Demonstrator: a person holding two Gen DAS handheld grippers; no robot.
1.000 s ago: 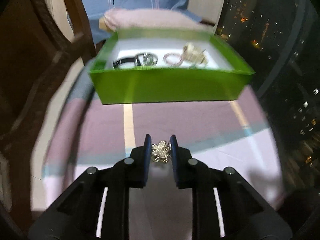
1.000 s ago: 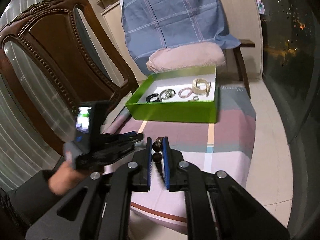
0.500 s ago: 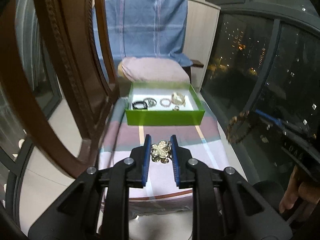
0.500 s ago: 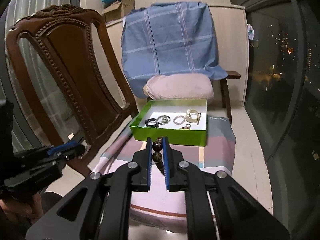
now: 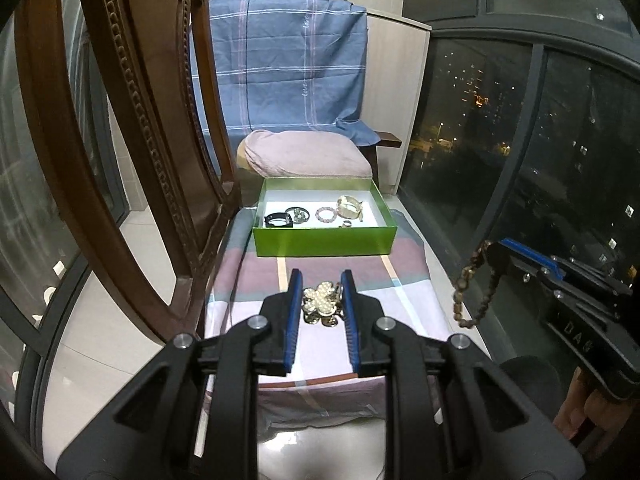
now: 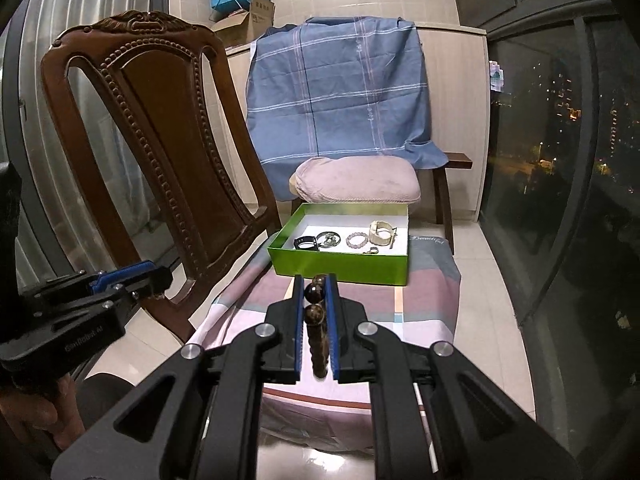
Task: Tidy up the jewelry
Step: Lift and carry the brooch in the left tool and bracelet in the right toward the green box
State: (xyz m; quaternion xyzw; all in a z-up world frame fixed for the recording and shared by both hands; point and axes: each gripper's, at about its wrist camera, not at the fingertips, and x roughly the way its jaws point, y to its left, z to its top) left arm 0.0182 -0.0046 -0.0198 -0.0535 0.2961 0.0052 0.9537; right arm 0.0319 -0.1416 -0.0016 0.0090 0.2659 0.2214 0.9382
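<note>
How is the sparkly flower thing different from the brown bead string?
The flower piece is pale gold and glittery; the bead string is dark brown and round-beaded. The flower piece sits bunched in the left gripper; the bead string dangles from the right gripper. Both are gripped, outside the green box.

Carved wooden chair point(image 6: 160, 152) beside blue-draped bench point(image 6: 452, 164).

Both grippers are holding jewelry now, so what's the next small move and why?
Probably carry the left gripper forward over the green box before releasing. It clamps the flower brooch well short of the box, where other pieces already lie. The right gripper holds the brown bead bracelet.
</note>
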